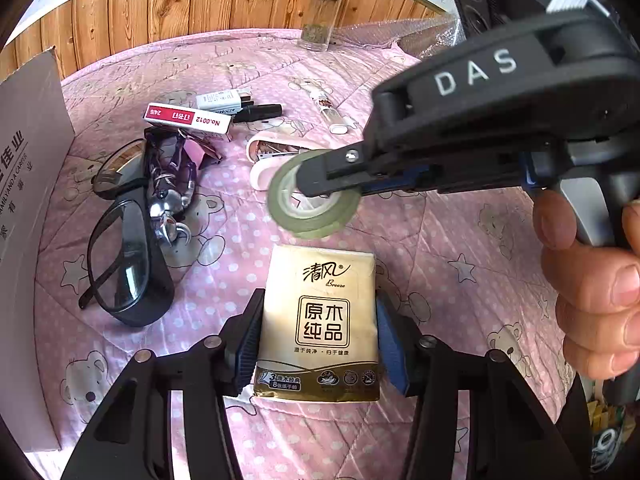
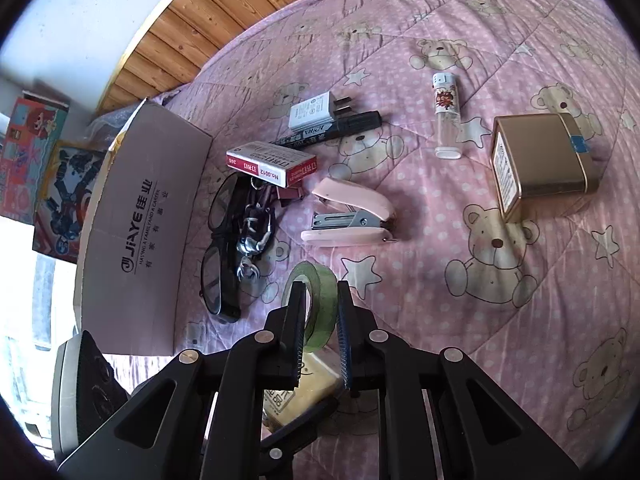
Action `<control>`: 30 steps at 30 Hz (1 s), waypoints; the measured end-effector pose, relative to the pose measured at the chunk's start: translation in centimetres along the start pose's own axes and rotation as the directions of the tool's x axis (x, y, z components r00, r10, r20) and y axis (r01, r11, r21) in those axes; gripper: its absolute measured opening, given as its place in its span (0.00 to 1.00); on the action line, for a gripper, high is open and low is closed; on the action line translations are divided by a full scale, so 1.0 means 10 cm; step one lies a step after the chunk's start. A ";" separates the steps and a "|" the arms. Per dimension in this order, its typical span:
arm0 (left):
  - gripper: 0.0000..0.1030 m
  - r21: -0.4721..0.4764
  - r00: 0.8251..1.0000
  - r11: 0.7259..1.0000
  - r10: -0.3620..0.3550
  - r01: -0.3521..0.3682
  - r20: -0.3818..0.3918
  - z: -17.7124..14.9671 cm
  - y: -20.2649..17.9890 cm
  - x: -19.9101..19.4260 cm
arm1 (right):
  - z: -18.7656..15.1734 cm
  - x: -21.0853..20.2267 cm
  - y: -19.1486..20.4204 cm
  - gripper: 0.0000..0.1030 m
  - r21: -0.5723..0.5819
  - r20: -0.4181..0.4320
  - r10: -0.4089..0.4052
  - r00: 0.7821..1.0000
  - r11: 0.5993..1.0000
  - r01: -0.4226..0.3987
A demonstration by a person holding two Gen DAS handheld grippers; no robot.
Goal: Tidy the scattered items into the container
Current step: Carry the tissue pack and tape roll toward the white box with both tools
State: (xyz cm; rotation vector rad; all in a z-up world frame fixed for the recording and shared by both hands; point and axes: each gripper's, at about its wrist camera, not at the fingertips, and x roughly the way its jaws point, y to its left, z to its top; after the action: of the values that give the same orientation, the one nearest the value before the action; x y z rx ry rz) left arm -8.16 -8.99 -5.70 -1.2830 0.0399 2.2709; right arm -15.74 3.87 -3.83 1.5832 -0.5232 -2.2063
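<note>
A cream and gold tissue pack (image 1: 320, 320) sits between the fingers of my left gripper (image 1: 320, 346), which is shut on its two long sides just over the pink quilt. My right gripper (image 2: 320, 320) is shut on the wall of a green tape roll (image 2: 318, 280), one finger inside the ring and one outside. In the left wrist view the right gripper (image 1: 320, 178) reaches in from the right, holding the tape roll (image 1: 312, 208) above the quilt, just beyond the tissue pack. The cardboard box (image 2: 140, 220) stands to the left; its inside is hidden.
On the quilt lie black glasses (image 2: 218, 248), a metal keychain (image 2: 252, 236), a red and white staple box (image 2: 272, 164), a white charger (image 2: 312, 112), a black marker (image 2: 344, 128), a pink stapler (image 2: 352, 216), a lighter (image 2: 446, 116) and a gold tin (image 2: 544, 160). A glass jar (image 1: 320, 12) stands by the wooden wall.
</note>
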 end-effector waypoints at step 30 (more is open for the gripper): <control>0.51 -0.099 0.979 0.982 0.172 -0.162 0.109 0.07 0.09 -0.98 | -0.43 -0.53 0.62 0.15 -0.162 0.109 -0.139 0.984 0.974 0.155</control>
State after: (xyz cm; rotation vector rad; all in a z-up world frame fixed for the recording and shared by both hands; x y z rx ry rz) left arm -5.09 -13.79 2.38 -1.2290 0.0044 2.5142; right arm -9.60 0.88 2.30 1.4742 -0.2419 -2.3765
